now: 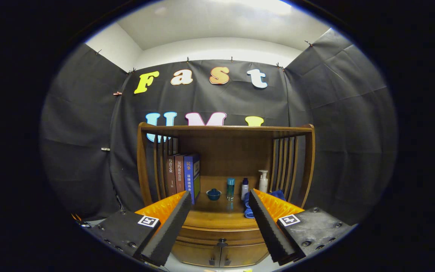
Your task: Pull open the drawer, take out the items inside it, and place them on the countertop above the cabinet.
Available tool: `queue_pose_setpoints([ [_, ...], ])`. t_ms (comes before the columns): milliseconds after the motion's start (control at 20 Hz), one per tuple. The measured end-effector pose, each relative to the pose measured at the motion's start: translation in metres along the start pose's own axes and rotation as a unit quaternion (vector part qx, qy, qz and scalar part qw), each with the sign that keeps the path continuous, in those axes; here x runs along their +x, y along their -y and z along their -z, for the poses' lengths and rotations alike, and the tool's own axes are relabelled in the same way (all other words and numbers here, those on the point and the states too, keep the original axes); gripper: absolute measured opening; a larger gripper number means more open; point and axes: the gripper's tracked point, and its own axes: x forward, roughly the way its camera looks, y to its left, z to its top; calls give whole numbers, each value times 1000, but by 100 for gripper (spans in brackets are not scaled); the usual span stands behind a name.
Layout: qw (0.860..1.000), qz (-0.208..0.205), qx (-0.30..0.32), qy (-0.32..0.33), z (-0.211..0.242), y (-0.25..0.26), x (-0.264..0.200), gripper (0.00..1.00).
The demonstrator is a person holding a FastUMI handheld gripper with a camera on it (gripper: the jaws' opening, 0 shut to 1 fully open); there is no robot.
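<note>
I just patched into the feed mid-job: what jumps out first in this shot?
The open tongs hold nothing, spread wide before a wooden cabinet. Beyond them, its shelf carries upright books beside the left slats, a small dark bowl, three bottles and a blue cloth. The drawer below looks closed.

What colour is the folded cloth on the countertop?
Blue; the cloth shows in the gripper view, partly behind one finger.

glossy wood cabinet [221, 223] — matt cloth wall [338, 113]
</note>
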Motion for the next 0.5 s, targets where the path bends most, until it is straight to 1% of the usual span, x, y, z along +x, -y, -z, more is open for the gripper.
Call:
queue_pose_setpoints([
  [200, 1000, 0, 2, -4, 3, 3, 3, 99],
  [500, 1000, 4, 1, -21, 20, 6, 13, 99],
])
